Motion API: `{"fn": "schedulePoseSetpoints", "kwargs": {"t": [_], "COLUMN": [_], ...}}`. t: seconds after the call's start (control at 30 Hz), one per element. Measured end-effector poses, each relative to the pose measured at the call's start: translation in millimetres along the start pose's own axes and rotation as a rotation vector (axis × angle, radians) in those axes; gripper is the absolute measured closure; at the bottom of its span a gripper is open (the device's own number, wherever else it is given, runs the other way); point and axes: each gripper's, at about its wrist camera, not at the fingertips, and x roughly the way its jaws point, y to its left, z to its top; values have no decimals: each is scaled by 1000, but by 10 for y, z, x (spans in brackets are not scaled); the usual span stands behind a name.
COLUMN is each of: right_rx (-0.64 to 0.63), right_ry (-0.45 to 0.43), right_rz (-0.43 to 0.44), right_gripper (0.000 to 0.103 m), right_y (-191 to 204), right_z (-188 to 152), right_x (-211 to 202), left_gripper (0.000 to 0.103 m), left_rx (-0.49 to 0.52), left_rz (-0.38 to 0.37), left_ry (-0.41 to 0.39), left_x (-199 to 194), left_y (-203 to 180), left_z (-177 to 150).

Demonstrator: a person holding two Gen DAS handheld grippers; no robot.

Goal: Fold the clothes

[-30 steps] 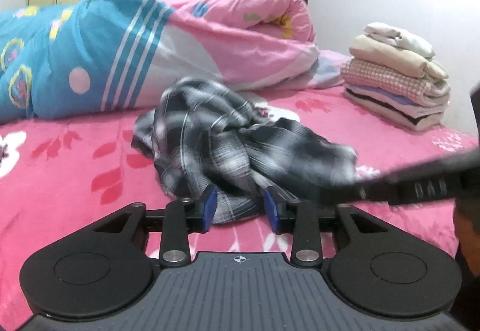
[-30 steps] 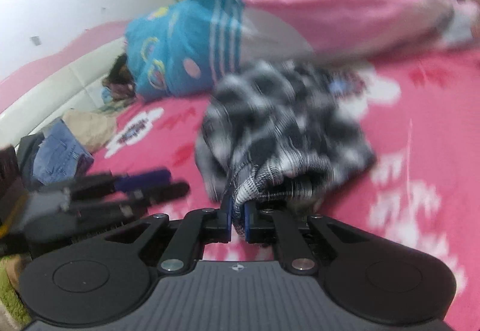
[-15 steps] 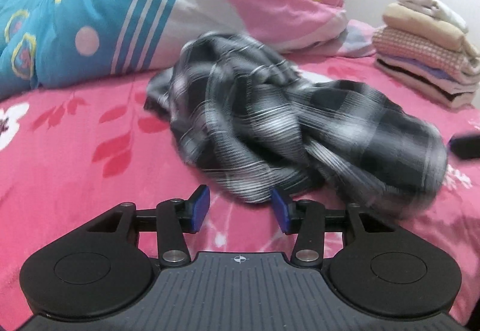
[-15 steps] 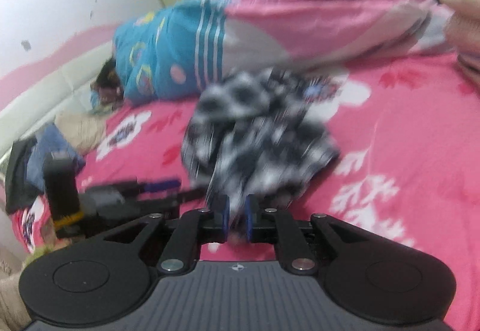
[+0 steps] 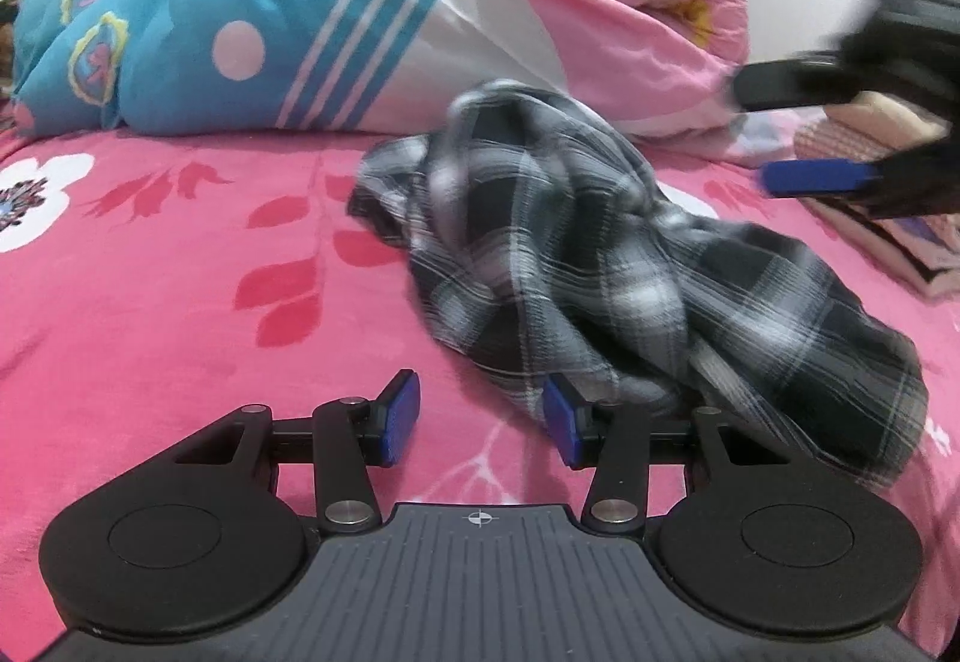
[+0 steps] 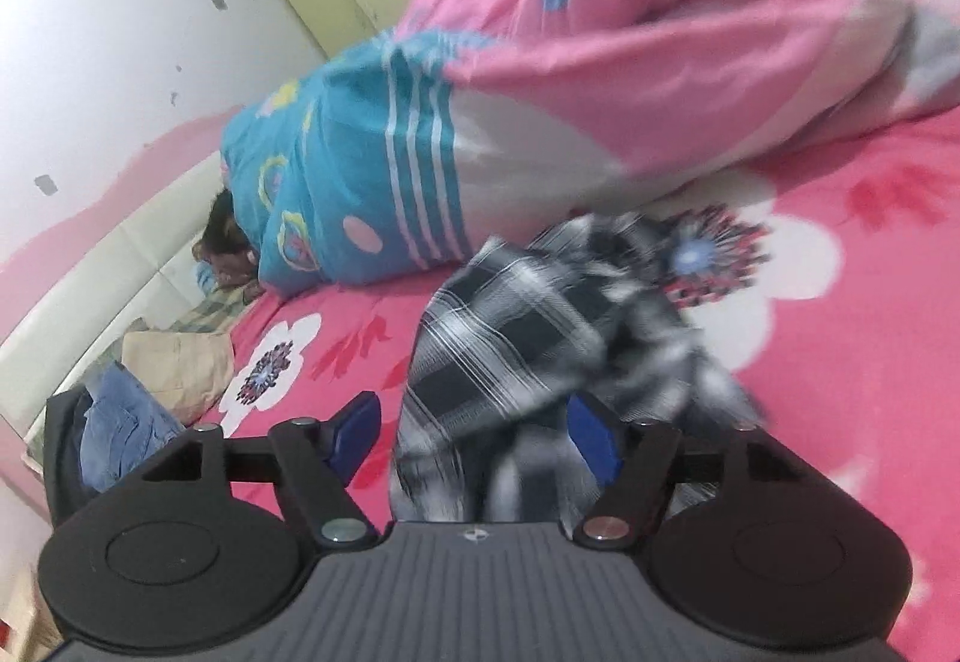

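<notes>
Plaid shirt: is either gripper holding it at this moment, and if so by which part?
Nothing is held. The left gripper is open beside the plaid shirt; the right gripper is open too, with cloth lying loose between its fingers.

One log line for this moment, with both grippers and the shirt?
left gripper: open, empty | right gripper: open | plaid shirt: crumpled on bed, unfolded

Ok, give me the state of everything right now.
Plaid shirt: crumpled, unfolded, on the bedsheet.
Left gripper: open, empty.
Right gripper: open, shirt lying between its fingers.
Folded stack: partly hidden.
Duvet: bunched behind the shirt.
</notes>
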Motion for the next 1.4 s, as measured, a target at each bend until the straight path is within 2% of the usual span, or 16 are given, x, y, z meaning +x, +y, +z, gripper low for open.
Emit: {"fn": "schedulePoseSetpoints", "kwargs": {"t": [0.2, 0.27, 0.37, 0.4, 0.43, 0.47, 0.73, 0.9, 1.03, 1.23, 1.4], "right_rx": [12, -8, -45, -60, -70, -80, -227, -312, -393, -590, -740], "right_ry": [105, 135, 147, 143, 135, 125, 76, 123, 162, 227, 280], "right_rz": [-70, -85, -85, -89, -84, -76, 46, 78, 97, 75, 65], "right_gripper": [31, 39, 65, 78, 87, 89, 92, 92, 92, 92, 92], "right_y": [30, 51, 125, 153, 177, 207, 553, 731, 836, 1067, 1212], "right_z": [193, 176, 116, 97, 77, 72, -84, -345, -627, -1128, -1579], "right_x": [794, 947, 1004, 1000, 978, 946, 596, 423, 239, 35, 12], "left_gripper": [58, 58, 58, 58, 58, 58, 58, 58, 58, 57, 54], "left_rx": [-45, -51, -67, -76, -87, -99, -251, -363, -394, -393, -320], "left_rz": [6, 8, 9, 11, 14, 19, 98, 143, 152, 120, 30], "left_ry": [-9, -19, -36, -43, -51, -58, -89, -109, -144, -161, -172], "left_x": [-10, -34, -78, -100, -123, -143, -201, -262, -365, -426, -425], "left_y": [131, 155, 193, 212, 237, 264, 625, 896, 993, 1000, 843], "left_z": [28, 37, 69, 78, 86, 92, 155, 156, 143, 130, 130]}}
